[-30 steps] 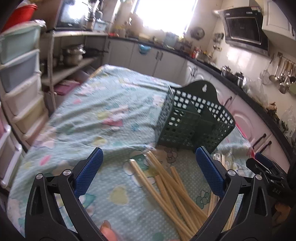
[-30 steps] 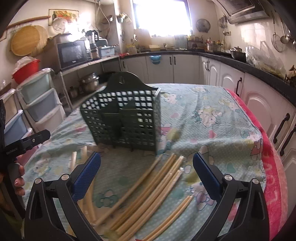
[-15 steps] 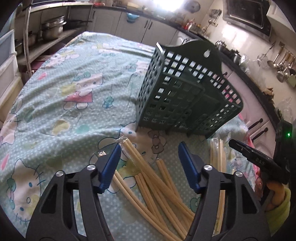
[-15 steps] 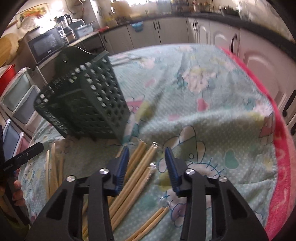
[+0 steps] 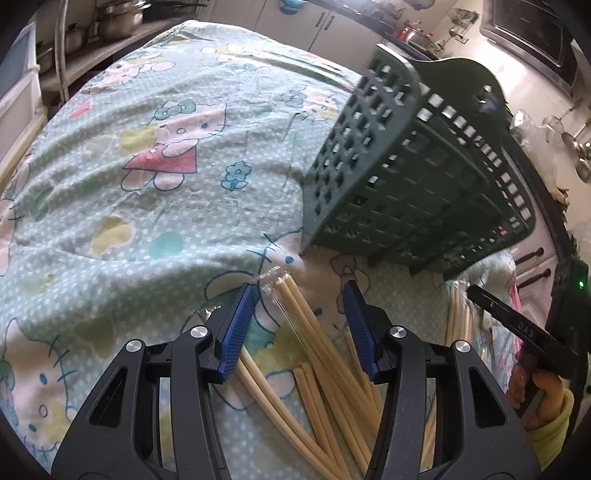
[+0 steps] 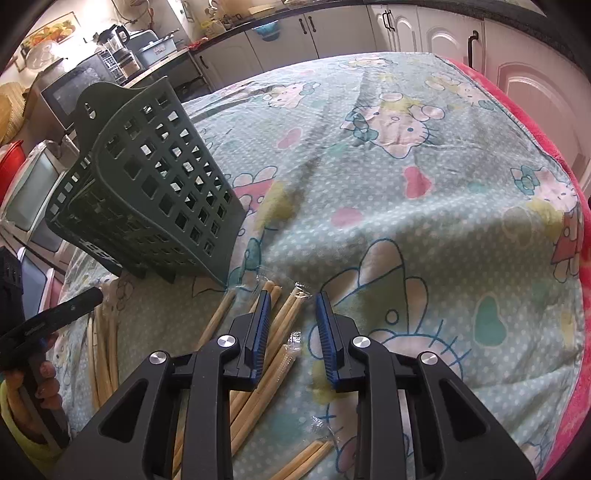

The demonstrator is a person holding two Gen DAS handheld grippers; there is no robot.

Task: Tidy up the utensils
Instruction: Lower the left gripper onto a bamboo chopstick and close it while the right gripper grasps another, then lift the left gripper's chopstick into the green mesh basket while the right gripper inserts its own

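Note:
Several pale bamboo chopsticks [image 5: 321, 373] lie loose on the cloth in front of a dark green perforated utensil basket [image 5: 406, 184], which stands upright. My left gripper [image 5: 299, 291] points down over them. Its jaws are closing around a plastic-wrapped pair [image 5: 291, 299], and the blue pads [image 5: 240, 325] do not touch it. In the right wrist view the basket [image 6: 147, 192] stands to the left. My right gripper [image 6: 293, 299] is also closing, with another wrapped pair [image 6: 286, 314] in the narrow gap and not pressed by the pads.
A cartoon-cat tablecloth [image 5: 147, 155] covers the table, with a red blanket edge [image 6: 554, 110] on the right side. The other gripper and a hand show at each view's edge [image 5: 517, 325] [image 6: 48, 317]. Kitchen cabinets [image 6: 406, 33] and a pot shelf [image 5: 110, 22] surround the table.
Both grippers have dropped and tilted down toward the chopsticks. Their jaws have narrowed from wide open, each now straddling a wrapped pair. The basket has not moved.

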